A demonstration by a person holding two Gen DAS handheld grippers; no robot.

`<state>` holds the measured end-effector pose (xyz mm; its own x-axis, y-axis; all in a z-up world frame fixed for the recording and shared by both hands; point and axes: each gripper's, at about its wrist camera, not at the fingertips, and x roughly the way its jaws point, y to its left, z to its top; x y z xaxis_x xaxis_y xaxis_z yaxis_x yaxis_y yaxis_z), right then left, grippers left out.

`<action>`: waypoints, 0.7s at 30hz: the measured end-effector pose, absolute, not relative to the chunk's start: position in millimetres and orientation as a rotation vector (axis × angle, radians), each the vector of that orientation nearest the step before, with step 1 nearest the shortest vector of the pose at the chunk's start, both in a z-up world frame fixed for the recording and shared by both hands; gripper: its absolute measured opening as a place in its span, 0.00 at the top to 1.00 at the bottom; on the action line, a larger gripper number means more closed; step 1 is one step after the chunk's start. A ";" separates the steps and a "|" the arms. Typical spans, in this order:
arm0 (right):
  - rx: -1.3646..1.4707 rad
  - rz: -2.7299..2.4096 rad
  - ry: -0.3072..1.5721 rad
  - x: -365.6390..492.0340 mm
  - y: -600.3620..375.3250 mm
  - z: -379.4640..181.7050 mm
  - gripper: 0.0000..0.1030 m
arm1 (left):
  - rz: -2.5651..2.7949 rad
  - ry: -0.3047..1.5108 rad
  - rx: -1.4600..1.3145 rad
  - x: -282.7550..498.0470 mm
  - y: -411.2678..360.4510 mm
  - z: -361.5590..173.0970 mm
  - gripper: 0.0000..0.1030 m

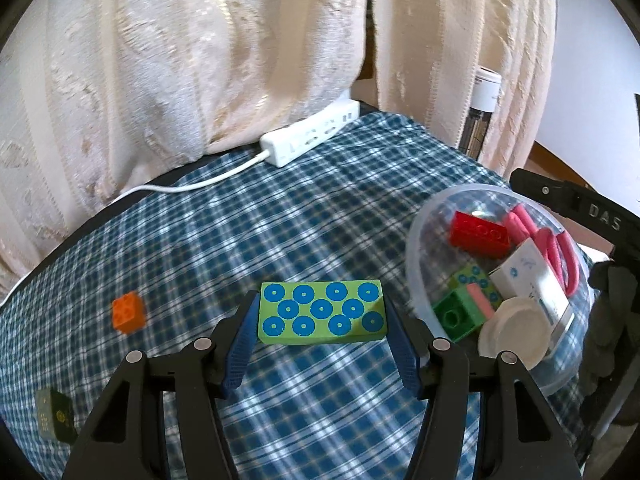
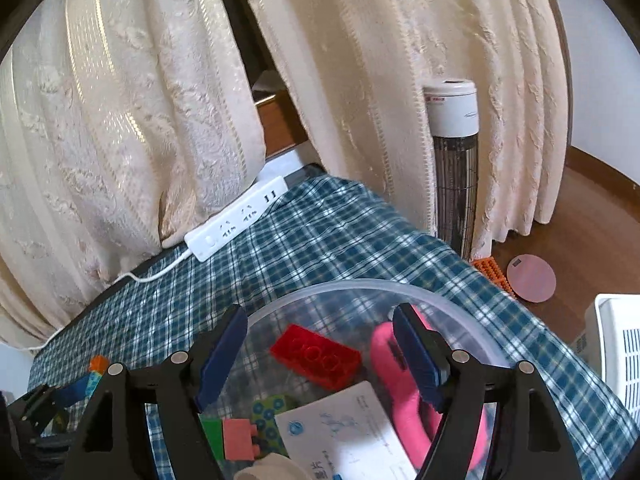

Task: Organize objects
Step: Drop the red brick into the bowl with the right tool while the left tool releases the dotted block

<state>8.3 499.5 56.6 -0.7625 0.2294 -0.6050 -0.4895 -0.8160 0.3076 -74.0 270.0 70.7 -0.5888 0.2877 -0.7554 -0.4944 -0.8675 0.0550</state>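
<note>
my left tongs [image 1: 322,322] are clamped on the green block with blue rings [image 1: 322,313], one blue pad [image 1: 245,336] pressed on each short end, and the block rides clear of the blue checked cloth [image 1: 280,208] with its ringed face up. the clear plastic bowl [image 1: 416,240] is my landmark. from my left camera the held block sits just beside the bowl's left rim, not touching it.

inside the bowl i see a red brick [image 1: 479,235] toward the far side, pink scissors [image 1: 552,244] against the right wall, a white box [image 1: 532,282] leaning next to them, a white round lid [image 1: 514,332] at the near edge, and a green brick [image 1: 456,316] joined to a pink piece, with a small ringed green piece behind it.

a small orange brick [image 1: 128,312] lies on the cloth well to the left of the bowl, and a dark flat object [image 1: 54,420] sits farther left, too blurred to name. a white power strip [image 1: 310,134] lies beyond the bowl at the cloth's far edge, under the cream curtains [image 1: 200,48].

my right tongs [image 2: 320,344] hang over the bowl with the jaws standing well apart and nothing between them. one finger is over the near-left rim, the other in front of the pink scissors. i cannot tell whether that finger touches the scissors.
</note>
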 end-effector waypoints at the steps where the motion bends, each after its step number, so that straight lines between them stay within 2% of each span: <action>1: -0.782 2.547 0.647 12.2 500.2 57.0 0.24 | 2.431 0.367 -1.090 -74.0 274.8 70.6 0.40; 14: -0.717 2.523 0.701 44.7 513.0 54.7 0.24 | 2.301 0.332 -1.042 -87.0 339.5 73.9 0.39; 16: -0.716 2.519 0.704 45.7 513.7 53.7 0.24 | 2.268 0.302 -1.041 -90.0 345.3 74.5 0.31; 21: -0.722 2.512 0.723 47.2 515.0 49.6 0.24 | 2.239 0.246 -1.049 -92.6 342.8 75.2 0.29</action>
